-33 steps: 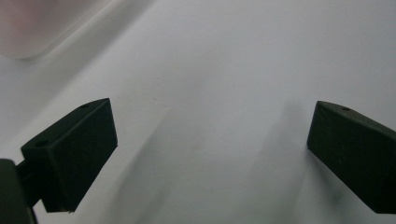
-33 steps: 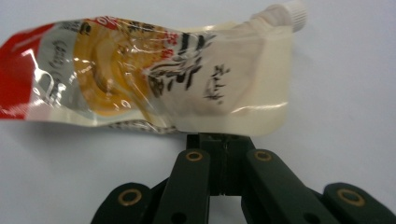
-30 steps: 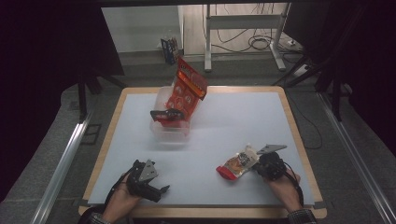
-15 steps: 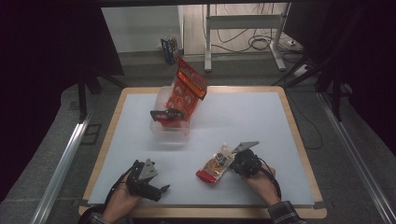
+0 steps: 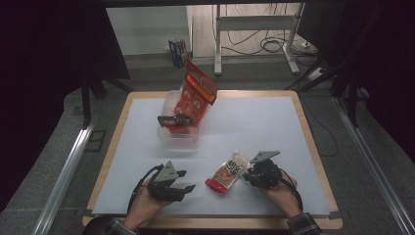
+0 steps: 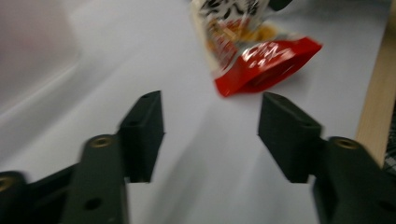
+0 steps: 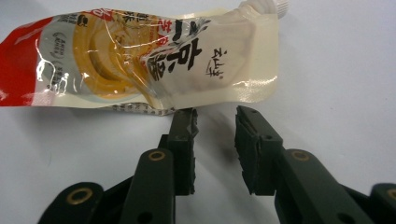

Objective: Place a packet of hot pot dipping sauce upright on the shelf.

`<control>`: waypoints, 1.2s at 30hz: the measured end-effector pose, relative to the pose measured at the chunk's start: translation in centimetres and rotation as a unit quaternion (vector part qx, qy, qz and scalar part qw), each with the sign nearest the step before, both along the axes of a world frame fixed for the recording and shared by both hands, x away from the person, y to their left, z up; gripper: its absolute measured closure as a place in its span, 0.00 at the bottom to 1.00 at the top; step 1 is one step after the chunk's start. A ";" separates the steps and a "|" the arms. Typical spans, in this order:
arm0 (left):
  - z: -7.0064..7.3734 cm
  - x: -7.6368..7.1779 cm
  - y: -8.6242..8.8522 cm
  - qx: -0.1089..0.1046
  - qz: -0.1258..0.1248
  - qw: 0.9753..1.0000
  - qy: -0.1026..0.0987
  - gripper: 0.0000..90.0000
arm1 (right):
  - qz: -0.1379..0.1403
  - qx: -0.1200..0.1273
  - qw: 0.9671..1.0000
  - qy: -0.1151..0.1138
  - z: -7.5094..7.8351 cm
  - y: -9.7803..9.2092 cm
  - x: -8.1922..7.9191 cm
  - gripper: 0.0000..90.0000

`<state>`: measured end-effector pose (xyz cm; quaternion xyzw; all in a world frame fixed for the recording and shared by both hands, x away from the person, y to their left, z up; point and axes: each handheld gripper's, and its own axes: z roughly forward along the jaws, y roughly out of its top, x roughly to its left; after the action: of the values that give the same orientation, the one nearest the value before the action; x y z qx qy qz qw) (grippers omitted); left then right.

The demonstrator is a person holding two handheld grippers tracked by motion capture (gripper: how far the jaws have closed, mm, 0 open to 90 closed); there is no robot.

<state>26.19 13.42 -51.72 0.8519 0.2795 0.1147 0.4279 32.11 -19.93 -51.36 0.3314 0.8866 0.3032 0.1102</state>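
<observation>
**Two tongs low on the counter, a sauce pouch between them**

Two tongs sit near the person's edge of the white counter (image 5: 254, 122). The right tongs (image 5: 249, 177) rest just beside the pouch (image 5: 229, 171), a cream and red spouted pack lying flat. In the right gripper view the pouch (image 7: 140, 60) lies straight ahead of the jaws, its lower edge just past their tips; the jaws stand a narrow way apart with only bare counter between them, and the left tip looks to be at the pouch's edge, though contact cannot be told for sure. The spout end points away to the upper right of those jaws.

The left tongs (image 5: 183, 182) are spread wide and hold nothing. In the left gripper view the pouch's red end (image 6: 266, 65) lies ahead and a little to the right of the jaws, apart from them.

Farther off, beyond the left tongs, a clear plastic tub (image 5: 178, 134) carries a red snack bag (image 5: 195, 93) standing tilted in it.
</observation>
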 end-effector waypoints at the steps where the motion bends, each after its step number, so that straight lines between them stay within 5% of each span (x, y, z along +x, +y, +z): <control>1: 0.0 0.2 -0.5 -0.003 -0.006 1.000 -0.001 0.54 | 0.001 0.000 1.000 -0.003 0.0 0.0 0.0 0.72; 6: 0.3 1.3 -2.9 -0.020 -0.035 0.999 -0.011 0.78 | 0.004 0.002 1.000 -0.006 0.1 -0.2 -0.2 0.65; 9: 0.2 2.0 -4.3 -0.023 -0.046 0.999 -0.016 0.84 | 0.003 0.005 1.000 -0.001 0.1 -0.2 -0.2 0.63; 16: -1.4 2.9 -6.2 -0.020 -0.059 0.998 0.018 0.93 | 0.008 0.016 1.000 0.001 0.2 -0.3 -0.2 0.52; 20: -1.9 2.8 -6.5 0.027 -0.058 0.998 0.009 1.00 | 0.008 0.022 1.000 0.004 0.1 -0.1 -0.1 0.44; 21: -2.3 2.6 -6.8 0.044 -0.053 0.998 0.004 1.00 | 0.007 0.026 1.000 0.006 0.1 -0.1 -0.1 0.43; 26: -2.4 2.6 -6.8 0.054 -0.054 0.997 -0.003 1.00 | 0.006 0.041 0.999 0.015 0.0 0.1 0.3 0.36; 34: -2.5 2.5 -6.8 0.047 -0.051 0.998 -0.004 1.00 | 0.017 0.089 0.995 0.035 0.0 1.1 1.7 0.35; 36: -2.5 2.5 -6.8 0.050 -0.053 0.997 -0.008 1.00 | 0.008 0.108 0.992 0.057 0.0 1.2 2.1 0.40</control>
<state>28.64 6.61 -54.21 0.8849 0.2249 0.1125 0.3921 34.19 -18.75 -51.38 0.3510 0.8560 0.3789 0.0207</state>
